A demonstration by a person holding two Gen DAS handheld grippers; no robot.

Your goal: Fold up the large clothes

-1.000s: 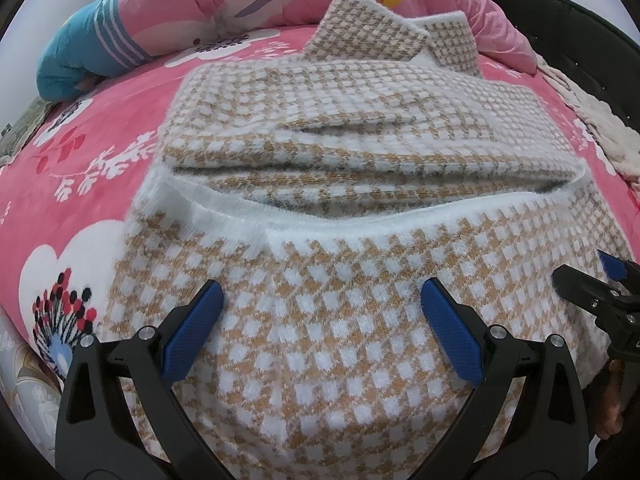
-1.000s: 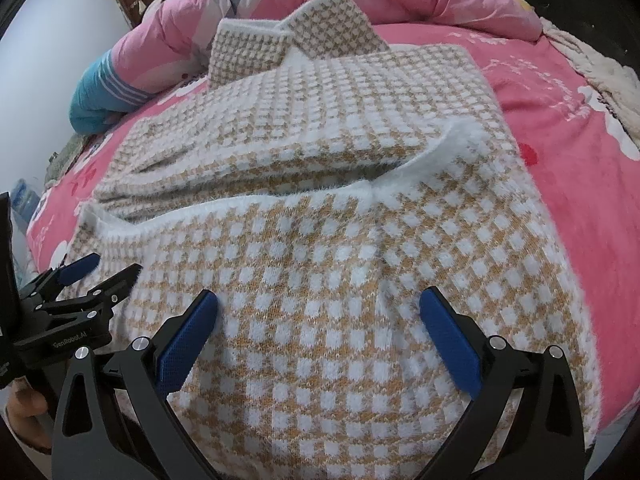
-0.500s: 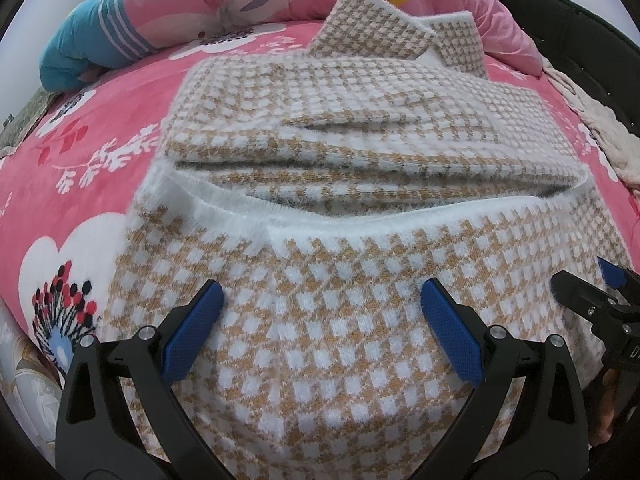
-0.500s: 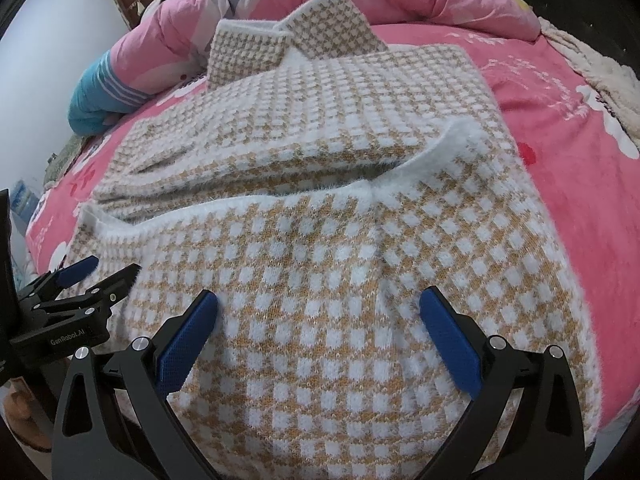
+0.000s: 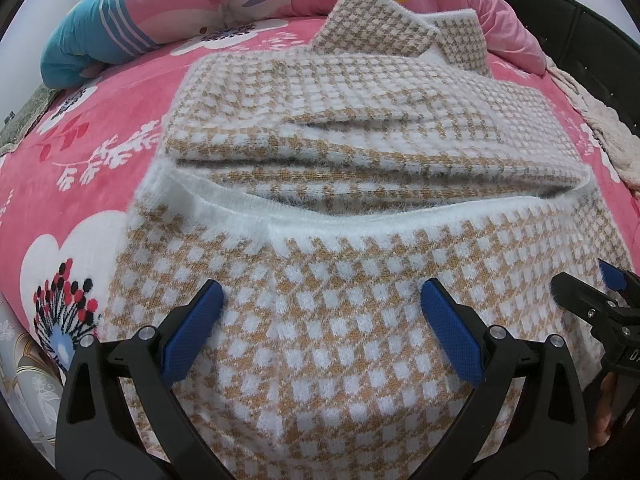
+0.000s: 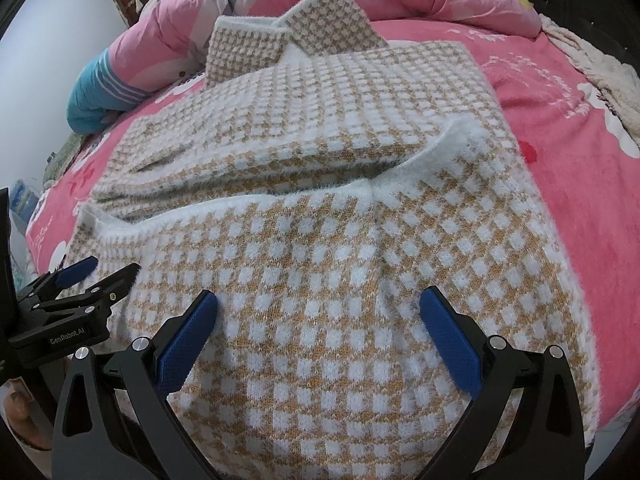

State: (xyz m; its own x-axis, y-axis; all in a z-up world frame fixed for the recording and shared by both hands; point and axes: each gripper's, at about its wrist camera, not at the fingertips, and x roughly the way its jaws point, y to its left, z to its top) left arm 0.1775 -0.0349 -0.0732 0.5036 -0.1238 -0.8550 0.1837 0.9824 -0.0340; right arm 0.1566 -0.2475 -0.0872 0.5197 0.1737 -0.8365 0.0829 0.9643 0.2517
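Sweater on bed barely shifted since earlier, left gripper and right gripper jaws still apart above the hem

Both tongs are black plastic frames with triangular cut-outs, silver screw heads and textured blue pads. The left tongs match the right tongs. White "GenRobot.AI" lettering sits at nine o'clock in the right wrist view.

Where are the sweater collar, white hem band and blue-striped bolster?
sweater collar (image 5: pixel 376 20), left wrist view, left collar flap.
white hem band (image 6: pixel 404 174), right wrist view, fuzzy edge mid-band.
blue-striped bolster (image 5: pixel 88 40), left wrist view, teal end.
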